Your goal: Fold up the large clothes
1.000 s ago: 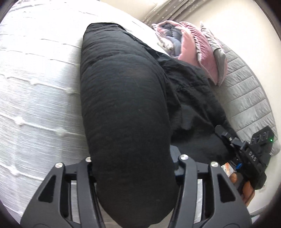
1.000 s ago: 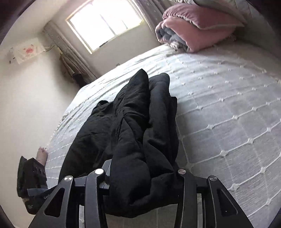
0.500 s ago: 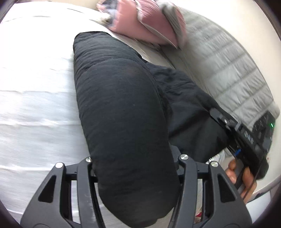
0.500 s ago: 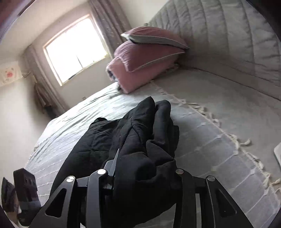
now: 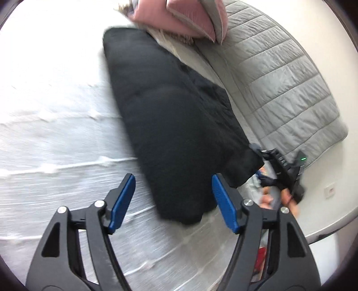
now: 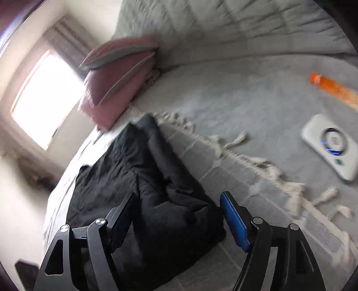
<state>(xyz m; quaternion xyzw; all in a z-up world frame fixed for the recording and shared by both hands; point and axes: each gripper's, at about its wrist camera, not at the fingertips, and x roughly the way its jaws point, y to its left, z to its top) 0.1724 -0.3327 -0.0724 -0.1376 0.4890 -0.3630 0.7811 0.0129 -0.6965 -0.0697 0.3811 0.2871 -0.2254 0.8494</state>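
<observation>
**Left wrist view: black garment lying folded on the bed, both tongs spread**

The black garment [image 5: 176, 125] lies in a long folded bundle on the white bedspread [image 5: 56, 138], one end near the pink pillows [image 5: 190, 18] and the other just ahead of the left gripper [image 5: 173, 202]. That gripper's blue-padded fingers [image 5: 122, 202] stand wide apart with nothing between them, the cloth's near end just beyond the tips.

In the right wrist view the same garment [image 6: 143, 185] rests in soft folds beside the bedspread's tasselled fringe [image 6: 264, 163]. The right gripper [image 6: 179, 215] is also spread, its fingers either side of the garment's near corner without pinching it.

Beyond lie the grey quilted headboard [image 5: 279, 78], a white device with a blue light [image 6: 331, 145] and an orange object [image 6: 331, 89] on the grey sheet. Both pictures are motion-blurred.
</observation>
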